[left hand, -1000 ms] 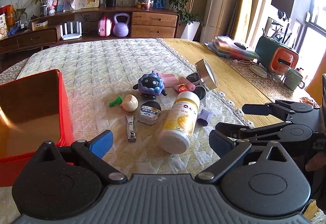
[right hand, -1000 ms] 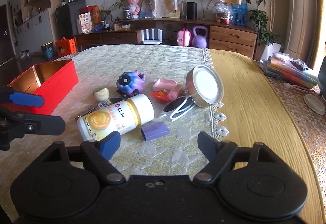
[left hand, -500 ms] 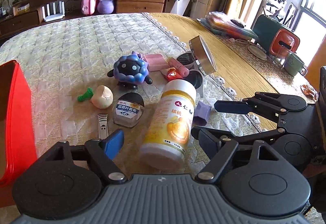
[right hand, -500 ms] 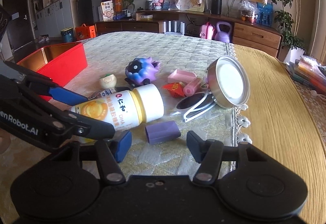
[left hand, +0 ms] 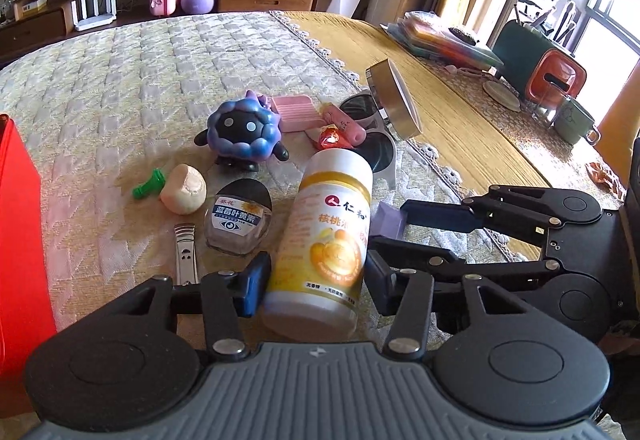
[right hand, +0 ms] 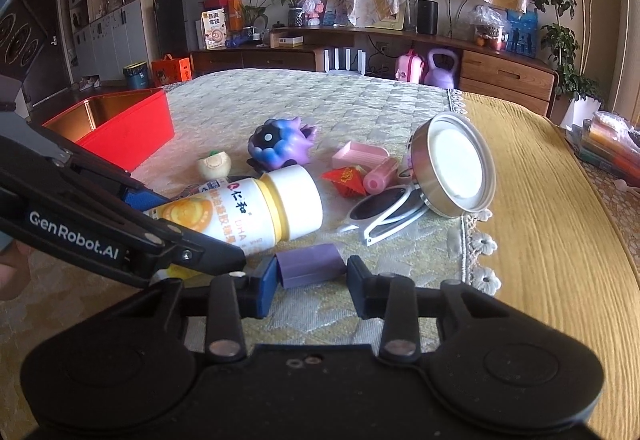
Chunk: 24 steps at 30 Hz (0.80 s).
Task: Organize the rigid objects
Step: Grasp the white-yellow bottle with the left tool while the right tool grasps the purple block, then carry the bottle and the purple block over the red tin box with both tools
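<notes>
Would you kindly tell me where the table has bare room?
Free: quilted cloth beyond the plush toy, and bare yellow runner right of the round tin. Crowded: around the bottle.

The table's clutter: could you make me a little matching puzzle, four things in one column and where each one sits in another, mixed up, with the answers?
Things:
1. yellow bottle
2. purple block
3. red box
4. sunglasses

Places:
A. at the table's far left edge, open and apart from the pile
B. lying on its side between the jaws of the left gripper
C. under the tilted round metal lid
D. between the jaws of the right gripper

Pairs: 1-B, 2-D, 3-A, 4-C
</notes>
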Tool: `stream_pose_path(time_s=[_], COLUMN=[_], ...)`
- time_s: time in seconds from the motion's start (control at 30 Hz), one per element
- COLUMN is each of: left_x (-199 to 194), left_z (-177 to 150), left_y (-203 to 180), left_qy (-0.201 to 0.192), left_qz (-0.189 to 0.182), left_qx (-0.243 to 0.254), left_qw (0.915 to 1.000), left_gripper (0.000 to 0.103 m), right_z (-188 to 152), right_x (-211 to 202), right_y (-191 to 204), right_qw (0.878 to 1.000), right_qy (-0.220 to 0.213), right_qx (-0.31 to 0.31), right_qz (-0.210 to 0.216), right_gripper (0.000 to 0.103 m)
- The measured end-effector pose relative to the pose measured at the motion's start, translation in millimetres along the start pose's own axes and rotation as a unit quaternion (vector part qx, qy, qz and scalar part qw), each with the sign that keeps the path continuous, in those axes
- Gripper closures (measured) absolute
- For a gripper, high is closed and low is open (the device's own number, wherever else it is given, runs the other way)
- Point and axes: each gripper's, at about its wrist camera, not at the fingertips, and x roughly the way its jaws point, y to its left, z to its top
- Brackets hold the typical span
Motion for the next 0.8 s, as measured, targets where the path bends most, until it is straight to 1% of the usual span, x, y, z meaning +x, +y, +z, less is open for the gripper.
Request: stream_pose_path(time_s=[0.07, 0.17, 0.33, 0.6, 0.8], left_x=[-2, -6, -18, -46, -68], left_z=[-1, -3, -8, -18, -23], left_y=[0, -2, -4, -3, 1], left_qy=[-0.001, -0.007, -0.015, -0.03, -0.043], left_qz=[0.008, 0.015, 0.031, 0.032, 0.032], left_qx=[0.002, 0.009, 0.013, 0.011, -0.003], left_qw=[1.0, 0.9998, 0.9993, 0.999, 0.9985], left_gripper=[0.054, 0.057, 0.059, 0.059, 0.059], right_z=[1, 2, 3, 15, 22], right_x=[-2, -7, -17, -37, -53], right_y=[3, 8, 18, 37, 54], right_qw=[1.0, 1.0, 1.0, 0.999, 0.998], right_qy=[-0.003, -0.008, -0.009, -0.014, -0.016], right_qx=[0.002, 0.002, -0.003, -0.004, -0.014], right_qz=[-0.006, -0.017, -0.029, -0.046, -0.053], right_gripper=[0.067, 0.067, 0.067, 0.067, 0.067])
